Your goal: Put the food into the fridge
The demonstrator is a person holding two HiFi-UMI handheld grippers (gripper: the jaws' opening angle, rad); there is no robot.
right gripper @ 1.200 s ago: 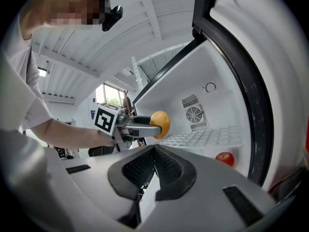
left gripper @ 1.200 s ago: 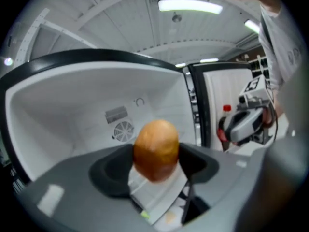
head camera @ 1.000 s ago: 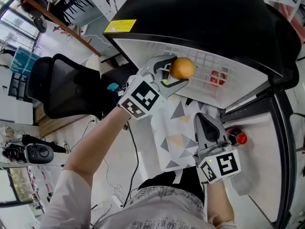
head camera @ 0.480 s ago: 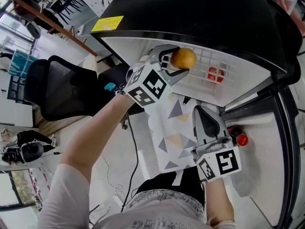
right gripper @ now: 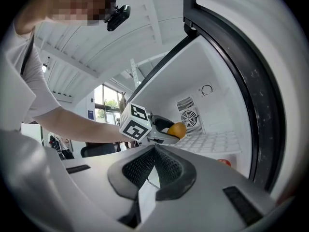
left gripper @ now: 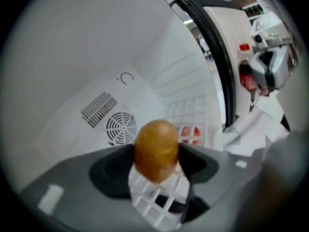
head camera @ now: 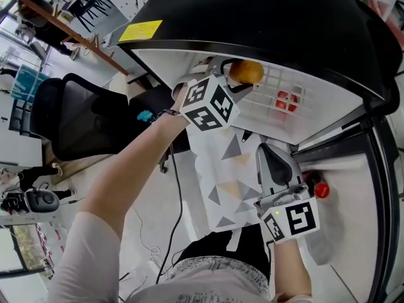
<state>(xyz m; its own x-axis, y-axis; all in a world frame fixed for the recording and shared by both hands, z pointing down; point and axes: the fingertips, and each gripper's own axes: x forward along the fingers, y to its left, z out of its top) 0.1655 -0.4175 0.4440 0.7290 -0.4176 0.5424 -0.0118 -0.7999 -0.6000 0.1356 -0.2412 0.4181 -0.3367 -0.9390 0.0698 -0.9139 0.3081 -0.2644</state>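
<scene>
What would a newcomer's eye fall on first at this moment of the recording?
The orange-brown fruit stands out, clamped in the left gripper inside the open fridge, just above its white wire shelf. A small red item already lies on that shelf. The right gripper, shut and empty, hangs outside the fridge.

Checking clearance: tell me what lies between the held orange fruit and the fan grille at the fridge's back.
Nothing. In the left gripper view only bare white back wall shows between the orange fruit and the fan grille.
</scene>
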